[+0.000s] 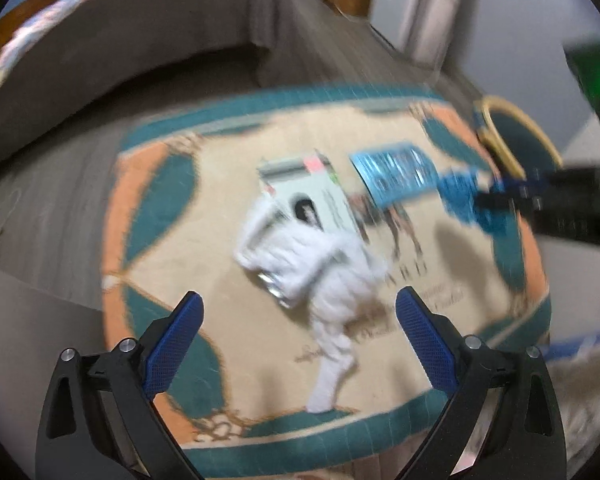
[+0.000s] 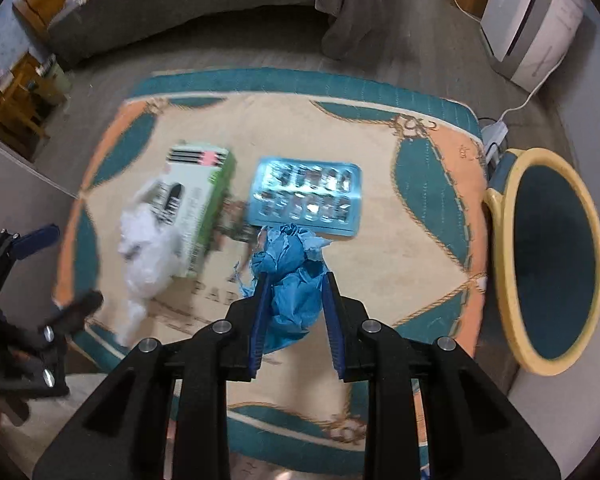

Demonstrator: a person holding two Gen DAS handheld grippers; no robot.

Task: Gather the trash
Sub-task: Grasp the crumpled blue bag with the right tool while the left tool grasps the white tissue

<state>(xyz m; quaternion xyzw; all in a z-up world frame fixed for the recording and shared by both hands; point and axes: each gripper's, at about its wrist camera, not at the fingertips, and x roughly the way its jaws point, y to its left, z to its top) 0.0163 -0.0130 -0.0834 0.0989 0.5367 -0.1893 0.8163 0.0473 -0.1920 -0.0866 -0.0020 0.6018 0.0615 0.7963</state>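
Note:
My right gripper (image 2: 294, 280) is shut on a crumpled blue paper (image 2: 290, 280) and holds it above the rug; it also shows at the right of the left wrist view (image 1: 462, 196). On the rug lie a white crumpled plastic bag (image 1: 320, 276) (image 2: 148, 252), a white-and-green carton (image 1: 320, 196) (image 2: 198, 204) and a blue blister tray (image 1: 396, 172) (image 2: 306, 198). My left gripper (image 1: 300, 312) is open and empty above the white bag; it also shows at the left of the right wrist view (image 2: 60, 268). A yellow-rimmed bin (image 2: 548, 260) (image 1: 508, 140) stands at the rug's right edge.
The patterned teal, orange and cream rug (image 2: 420, 240) lies on a grey floor. A grey sofa (image 2: 180, 4) with a draped cloth (image 2: 352, 8) runs along the back. A white appliance (image 2: 536, 28) with a cable stands at the back right. Wooden furniture (image 2: 16, 96) is at left.

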